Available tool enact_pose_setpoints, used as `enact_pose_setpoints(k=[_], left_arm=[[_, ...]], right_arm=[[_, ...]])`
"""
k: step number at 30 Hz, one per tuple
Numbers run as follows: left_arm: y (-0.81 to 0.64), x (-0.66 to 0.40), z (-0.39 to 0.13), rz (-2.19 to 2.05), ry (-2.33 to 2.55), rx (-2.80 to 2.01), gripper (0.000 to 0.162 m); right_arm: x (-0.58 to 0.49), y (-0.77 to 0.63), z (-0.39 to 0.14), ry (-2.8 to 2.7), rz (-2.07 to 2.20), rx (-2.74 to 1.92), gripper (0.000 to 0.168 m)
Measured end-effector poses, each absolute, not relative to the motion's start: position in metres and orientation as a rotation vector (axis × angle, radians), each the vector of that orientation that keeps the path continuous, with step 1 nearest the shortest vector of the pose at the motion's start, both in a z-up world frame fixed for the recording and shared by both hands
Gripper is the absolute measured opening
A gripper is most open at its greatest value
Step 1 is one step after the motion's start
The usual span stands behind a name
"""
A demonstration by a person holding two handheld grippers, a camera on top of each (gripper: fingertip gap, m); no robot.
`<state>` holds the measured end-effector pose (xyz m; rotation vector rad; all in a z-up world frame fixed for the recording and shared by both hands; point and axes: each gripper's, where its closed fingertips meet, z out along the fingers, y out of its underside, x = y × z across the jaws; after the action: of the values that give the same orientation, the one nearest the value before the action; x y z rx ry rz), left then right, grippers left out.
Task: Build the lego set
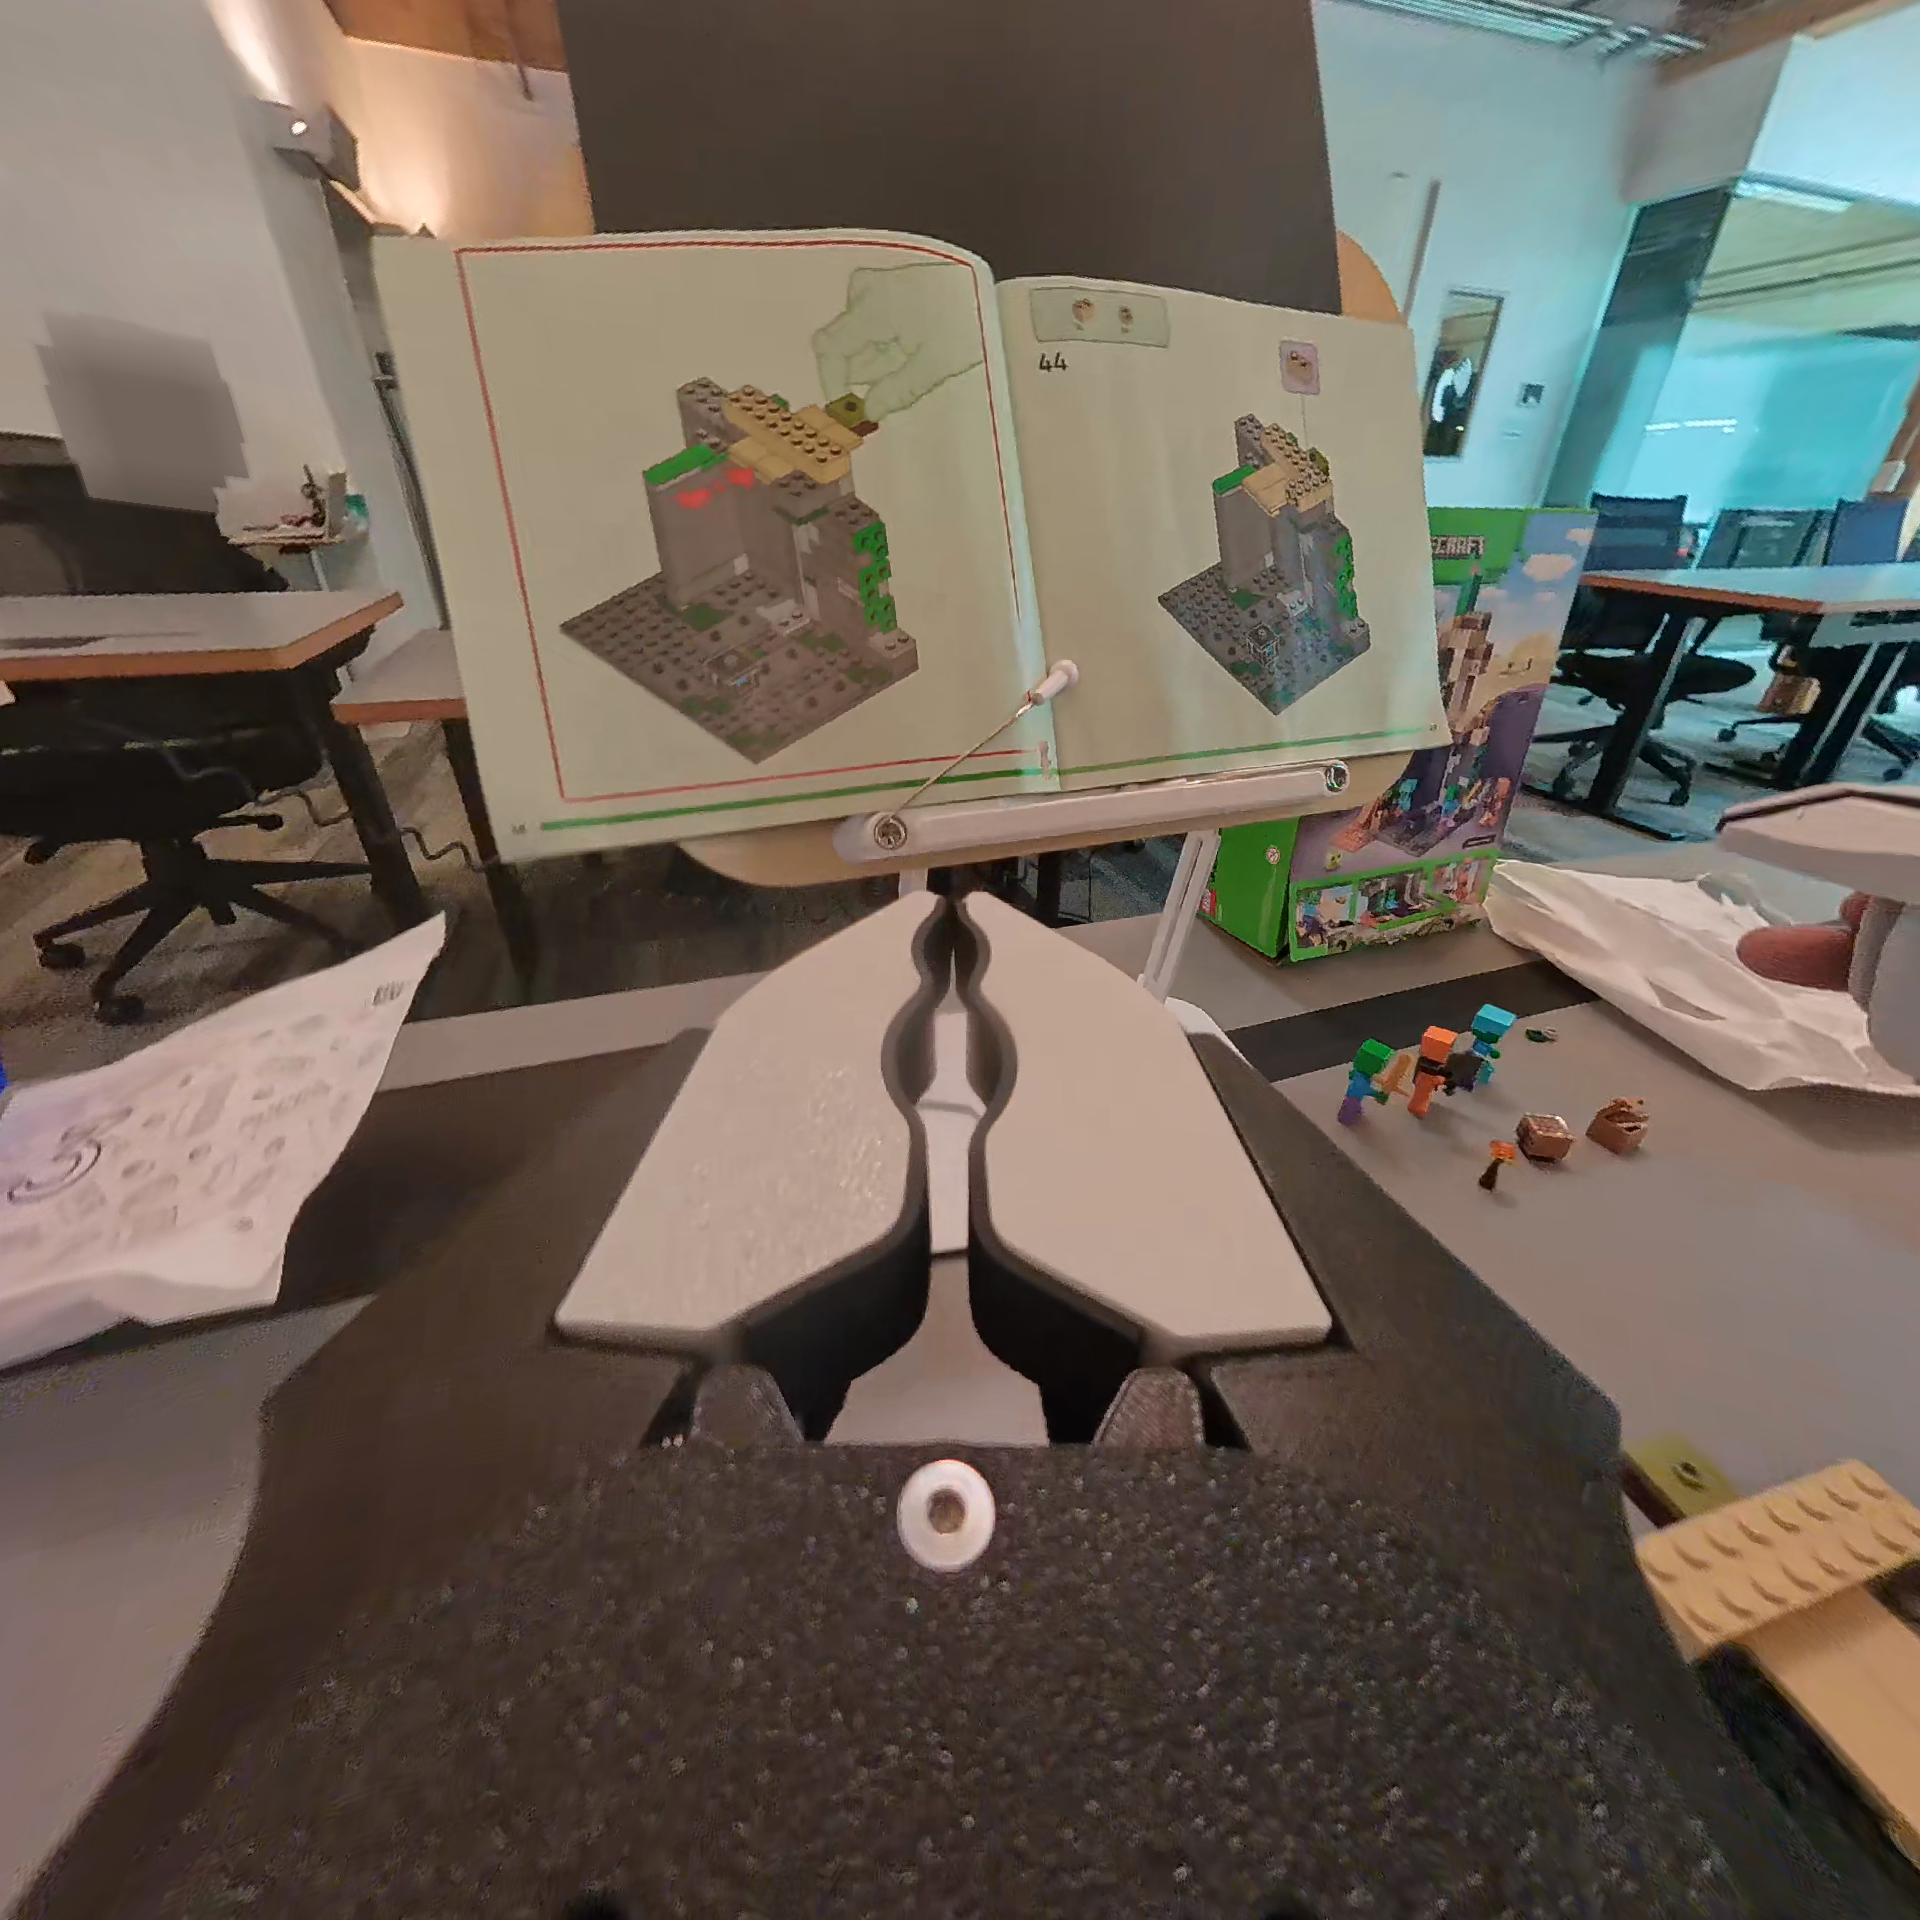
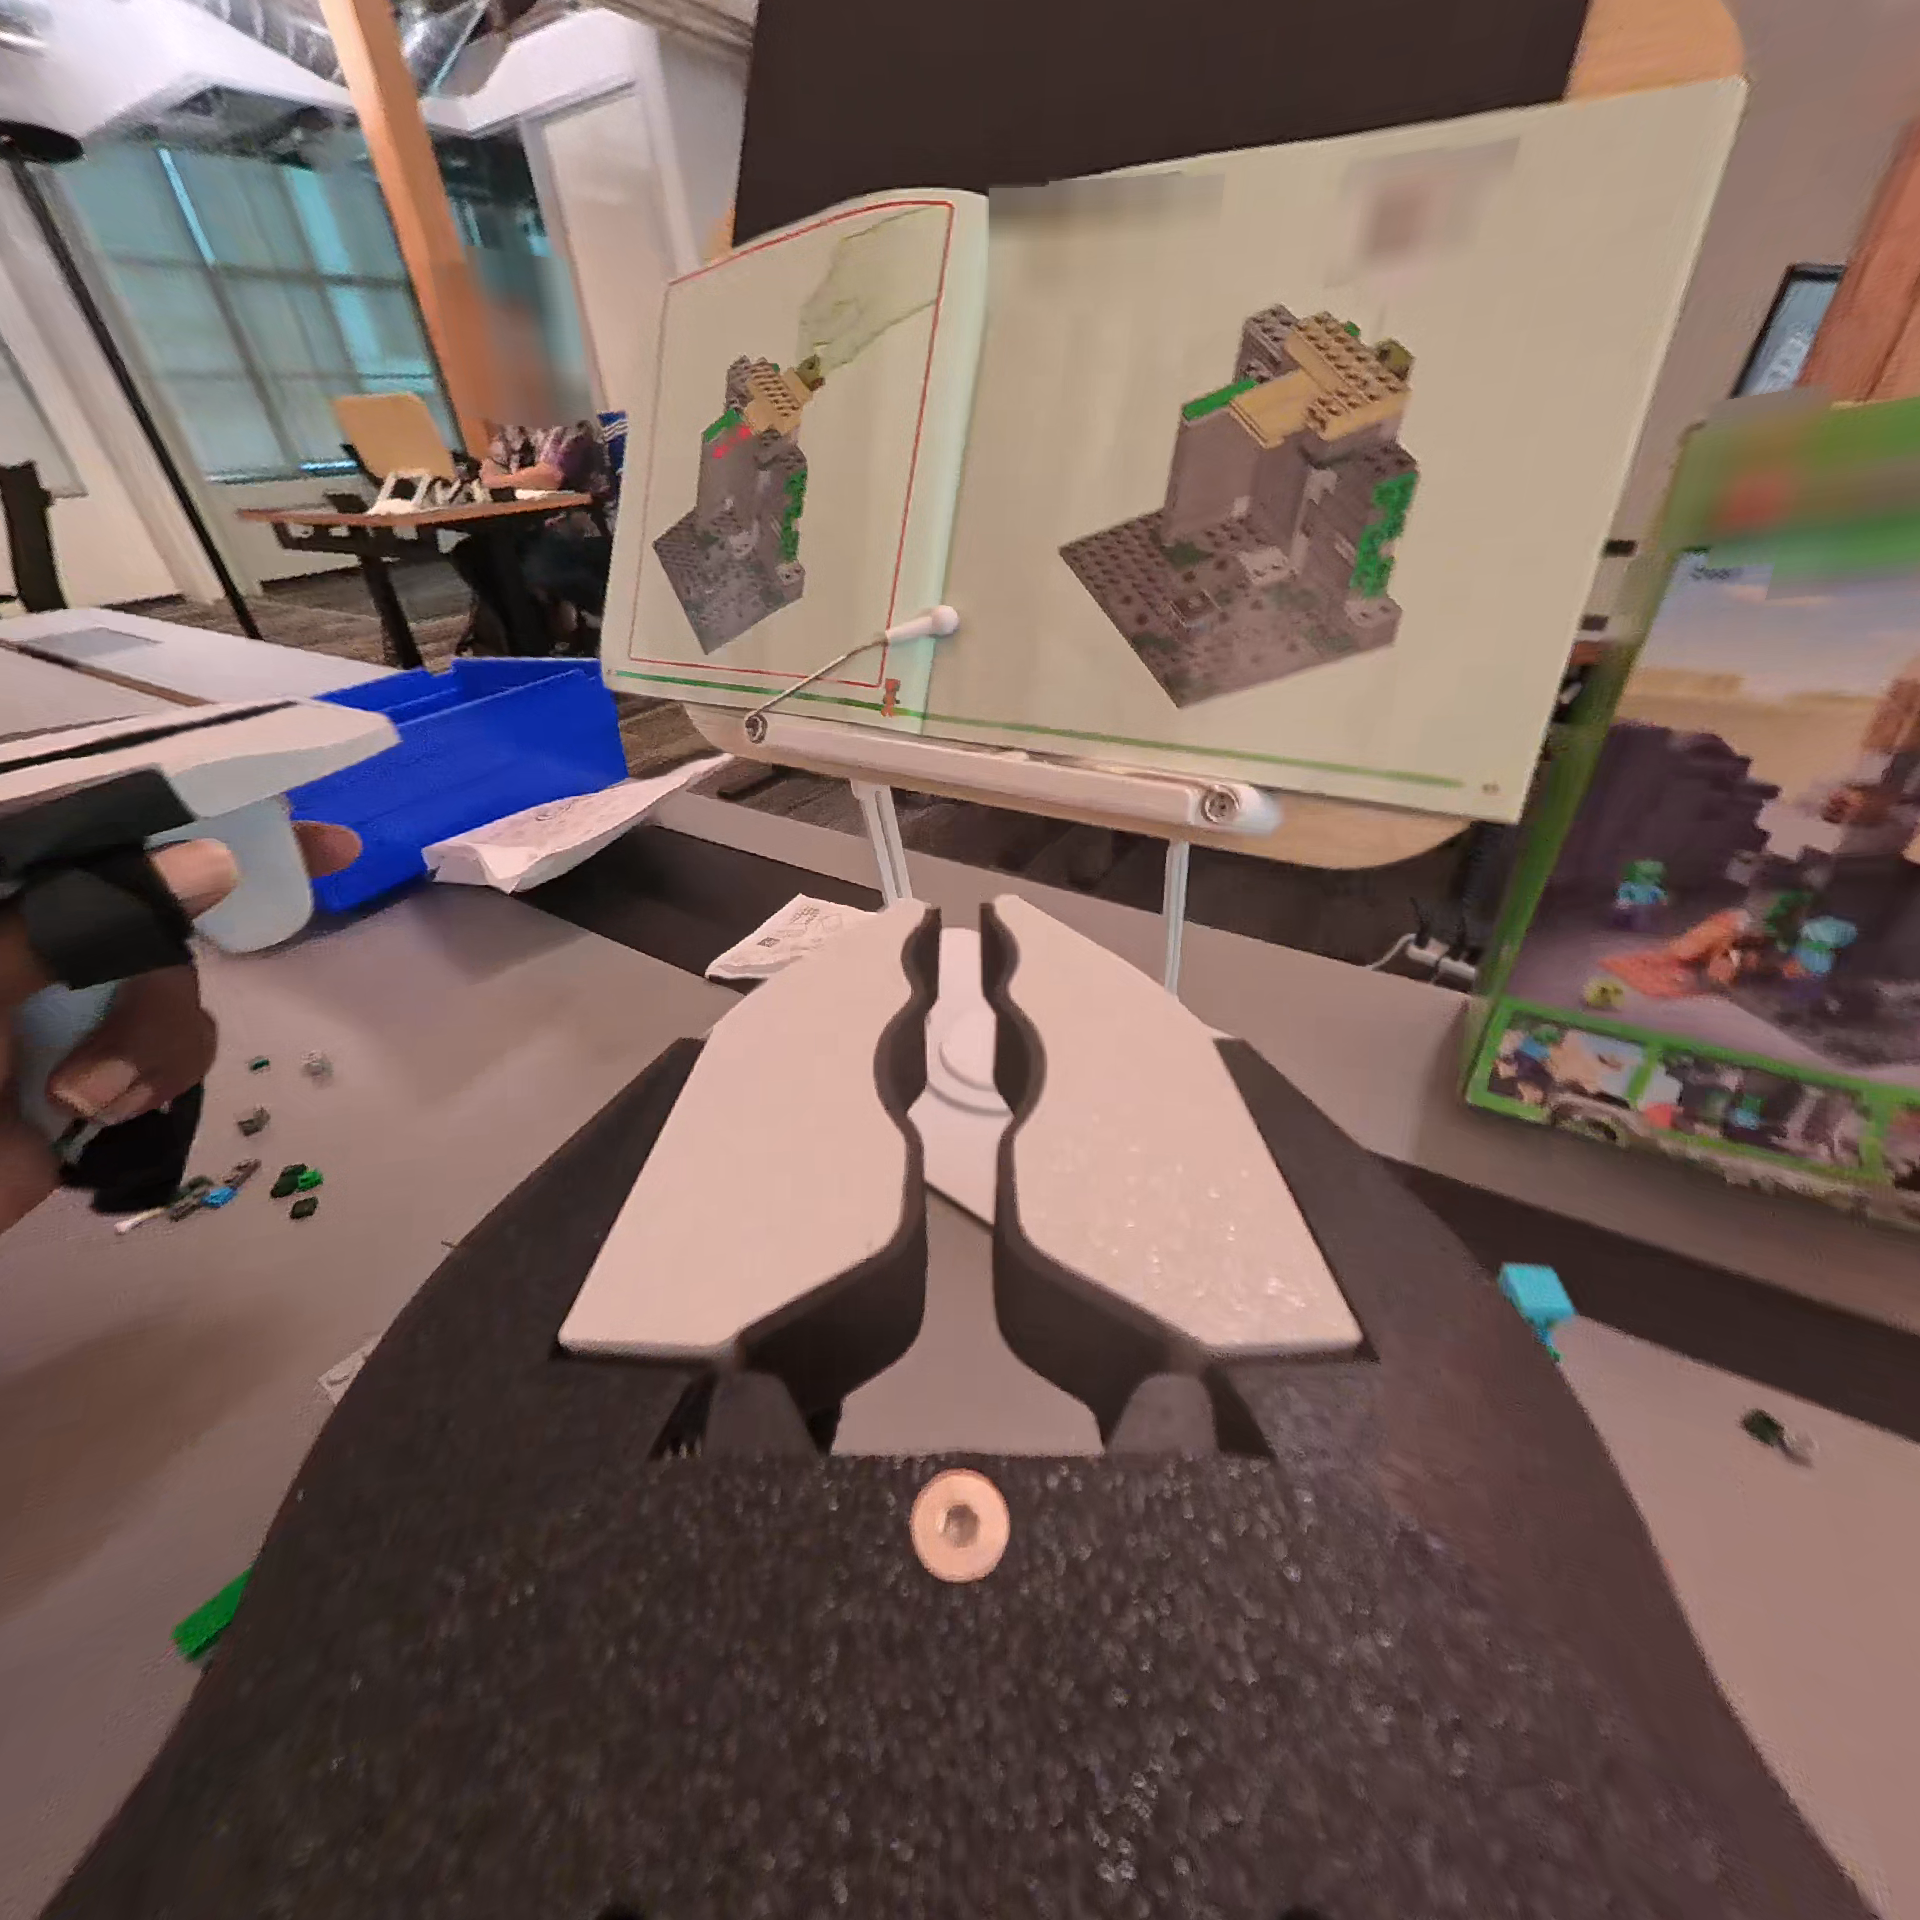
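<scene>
My left gripper [image 1: 951,916] is shut, its tips pressed together with nothing between them, and points at the open instruction booklet [image 1: 831,520] on its stand. My right gripper [image 2: 961,912] has its jaws a little apart and empty, above the stand's white base [image 2: 961,1049]. The booklet also shows in the right wrist view [image 2: 1247,468]. A tan studded plate assembly [image 1: 1787,1558] lies at the lower right of the left wrist view. Three minifigures [image 1: 1423,1070] stand on the grey table [image 1: 1662,1299]. Each view shows the other gripper at its edge, held by a hand.
The green set box [image 2: 1714,831] stands at the right. A blue bin [image 2: 468,748] and a printed paper bag [image 1: 187,1143] lie at the left. Small loose pieces [image 2: 260,1174] are scattered on the table; brown pieces [image 1: 1579,1127] lie near the minifigures. A crumpled white bag [image 1: 1662,956] lies far right. The left gripper's tips are roughly 20 cm from the right gripper's. My right gripper's tips are some 15 cm from the tan studded plate assembly [image 1: 1787,1558].
</scene>
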<state>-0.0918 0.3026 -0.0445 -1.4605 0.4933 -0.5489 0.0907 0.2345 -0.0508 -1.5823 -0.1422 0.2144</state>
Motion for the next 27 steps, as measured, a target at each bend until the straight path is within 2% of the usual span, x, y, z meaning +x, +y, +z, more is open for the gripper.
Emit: enact_pose_setpoints(k=[4,9,27], left_arm=[[0.29,-0.098,-0.059,-0.559,0.427,-1.499,0.0],[0.288,-0.1,-0.079,-0.532,0.418,-1.523,0.0],[0.279,-0.109,-0.07,-0.503,0.398,-1.452,0.0]], right_arm=[[0.093,0.224,-0.061,-0.074,0.211,-1.588,0.02],[0.101,0.217,-0.07,-0.057,0.122,-1.552,0.0],[0.084,0.21,-0.062,-0.128,0.095,-1.457,0.0]])
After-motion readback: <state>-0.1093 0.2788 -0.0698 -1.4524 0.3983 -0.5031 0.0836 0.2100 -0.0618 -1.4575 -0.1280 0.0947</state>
